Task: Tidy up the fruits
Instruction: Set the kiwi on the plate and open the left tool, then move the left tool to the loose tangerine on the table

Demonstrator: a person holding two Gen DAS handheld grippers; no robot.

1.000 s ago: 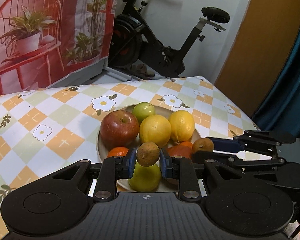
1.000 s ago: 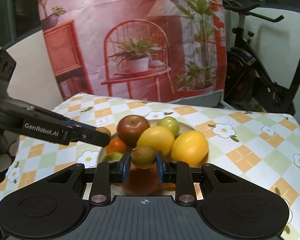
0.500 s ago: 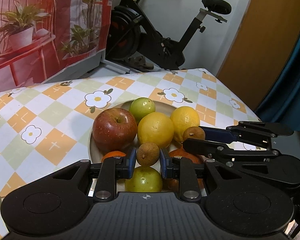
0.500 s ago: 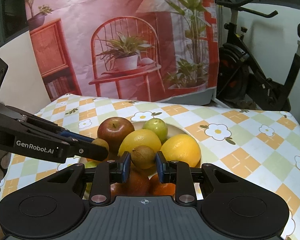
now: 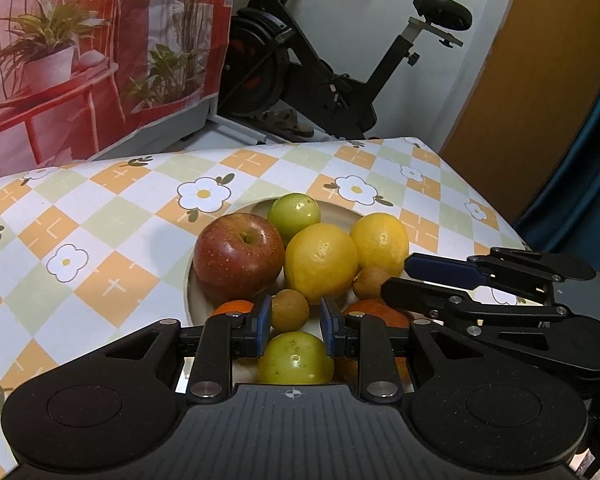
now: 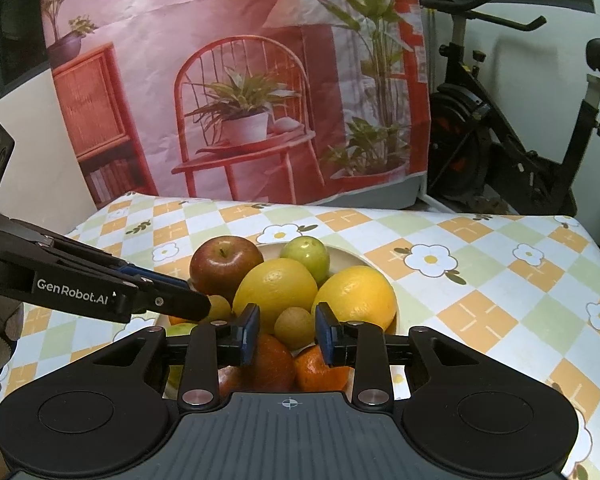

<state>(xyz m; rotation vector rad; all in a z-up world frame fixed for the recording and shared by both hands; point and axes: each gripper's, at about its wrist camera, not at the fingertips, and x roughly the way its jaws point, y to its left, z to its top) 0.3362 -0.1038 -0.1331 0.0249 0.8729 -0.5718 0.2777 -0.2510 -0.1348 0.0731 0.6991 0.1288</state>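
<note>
Brown and small, a small brown fruit [image 5: 290, 310] sits between the blue pads of the left gripper [image 5: 295, 322]. The jaws are narrow. We see a little gap on one side, so they do not squeeze it. It rests on the pile of fruit on the plate [image 5: 190, 292], just above a green fruit [image 5: 296, 356] and next to the red apple [image 5: 238, 254] and a lemon [image 5: 320, 262]. From the side comes the right gripper [image 5: 398, 274], with a second small brown fruit [image 5: 370, 282] at its tips.

From the right wrist, we see the right gripper's jaws opening. The second small brown fruit lies between them, with a gap beside it. It sits on the pile, in front of two lemons and above an orange [image 6: 320, 366]. The plate stands on a checked tablecloth [image 6: 480, 280] with flowers.
</note>
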